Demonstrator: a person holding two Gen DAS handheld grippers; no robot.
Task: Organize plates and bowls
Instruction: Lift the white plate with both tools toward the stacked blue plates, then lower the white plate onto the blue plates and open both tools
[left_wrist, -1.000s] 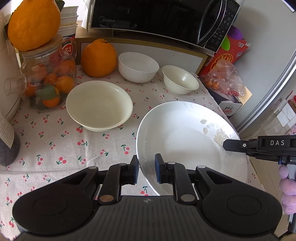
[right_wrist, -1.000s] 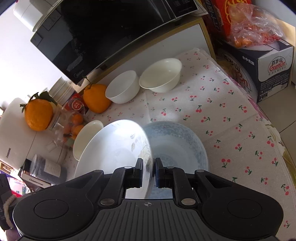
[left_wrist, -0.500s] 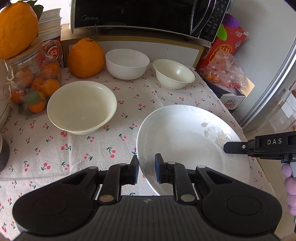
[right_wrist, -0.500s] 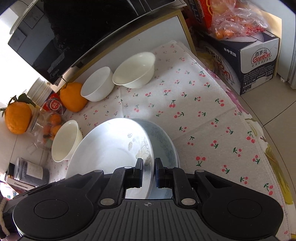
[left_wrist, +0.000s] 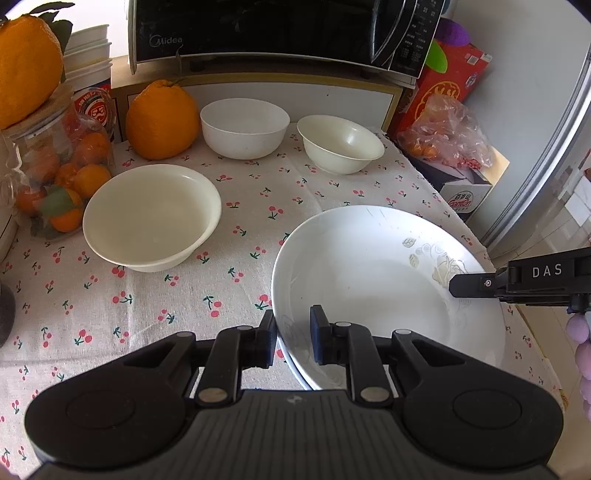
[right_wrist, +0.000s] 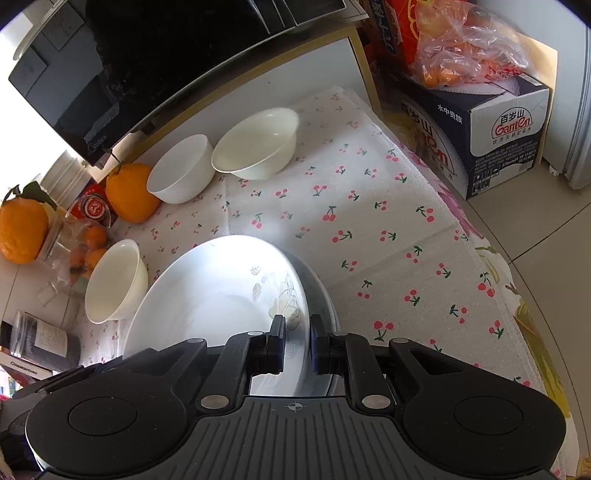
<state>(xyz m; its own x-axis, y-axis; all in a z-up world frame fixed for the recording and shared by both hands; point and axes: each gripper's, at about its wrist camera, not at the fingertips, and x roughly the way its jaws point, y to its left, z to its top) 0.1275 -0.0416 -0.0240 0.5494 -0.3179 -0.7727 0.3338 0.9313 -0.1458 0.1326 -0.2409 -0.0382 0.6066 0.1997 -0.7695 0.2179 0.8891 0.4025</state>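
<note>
1. We have the large white plate (left_wrist: 384, 288) pinched on two sides: the left hand-held gripper (left_wrist: 292, 334) is closed down on its near rim, and the right hand-held gripper (right_wrist: 297, 341) is closed down on the rim by the leaf print.
2. Relative to the plate, a grey-blue dish (right_wrist: 323, 306) sits directly underneath, only its edge showing, so we judge the plate is being nested onto it.
3. We expect the plate to be stiff, glazed and slick, fairly heavy for its thin rim, and breakable. The rim is the only sensible hold, with two opposite grips keeping it level.
4. Left of the plate stands the wide cream bowl (left_wrist: 151, 216); beyond the plate are the white bowl (left_wrist: 244, 127) and the smaller cream bowl (left_wrist: 340, 147).
5. The worktop (right_wrist: 388, 229) edge runs close along the plate's right side, with floor below, so a slip that way would be costly.
6. Open cloth lies between the plate and the far bowls; that is the free room we have for shifting.
</note>
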